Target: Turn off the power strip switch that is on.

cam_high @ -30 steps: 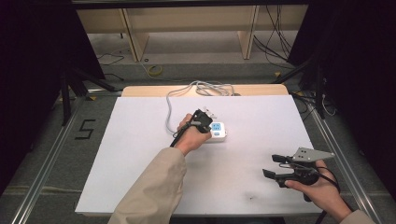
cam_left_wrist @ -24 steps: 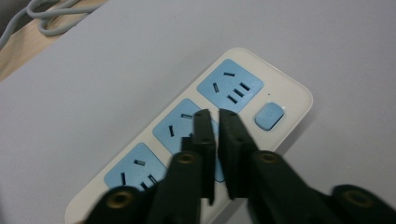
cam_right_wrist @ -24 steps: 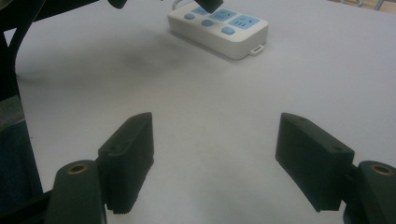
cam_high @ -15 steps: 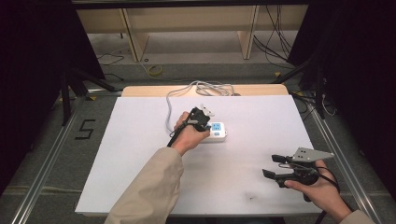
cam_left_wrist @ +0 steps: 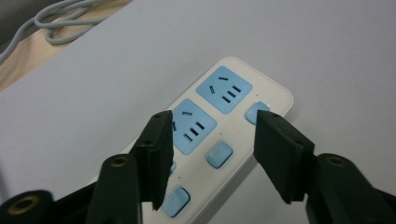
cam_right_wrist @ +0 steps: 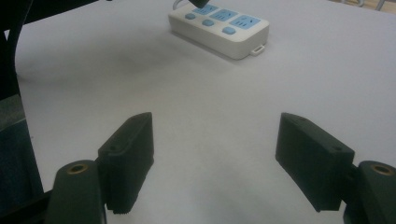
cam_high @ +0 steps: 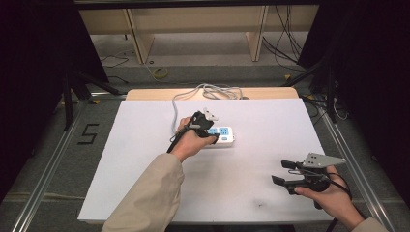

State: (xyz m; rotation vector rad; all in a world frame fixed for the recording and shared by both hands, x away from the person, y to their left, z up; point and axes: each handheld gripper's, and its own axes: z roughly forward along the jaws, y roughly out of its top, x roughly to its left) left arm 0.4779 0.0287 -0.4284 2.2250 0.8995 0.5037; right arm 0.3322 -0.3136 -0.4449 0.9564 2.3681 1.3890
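Power strip (cam_high: pixel 220 135) lies flat on the white table cover (cam_high: pixel 145 159), toward the far middle, its grey cord (cam_high: pixel 203 92) looping off over the far wooden edge. My left gripper (cam_high: pixel 209 126) hangs right over it. In the left gripper view my jaws have just been opening and now stand apart above the strip's face, pads clear of the plastic, nothing pinched between them. Below them I see blue sockets (cam_left_wrist: pixel 224 88) and a row of blue switch buttons (cam_left_wrist: pixel 219 155).

My right gripper (cam_high: pixel 280 173) rests near the table's near right corner, well apart from the strip, jaws wide and empty.

Handling, as I judge it: rigid plastic shell, light enough, but smooth and glossy, so likely to slip under hard pads. The cord will drag and tug if I lift or slide the body. Buttons are small and need a narrow, straight press from one pad tip. To hold the body, I would span its short width across the long side walls, away from the buttons. Right gripper could steady the end with the small hanging tab (cam_right_wrist: pixel 256 48).
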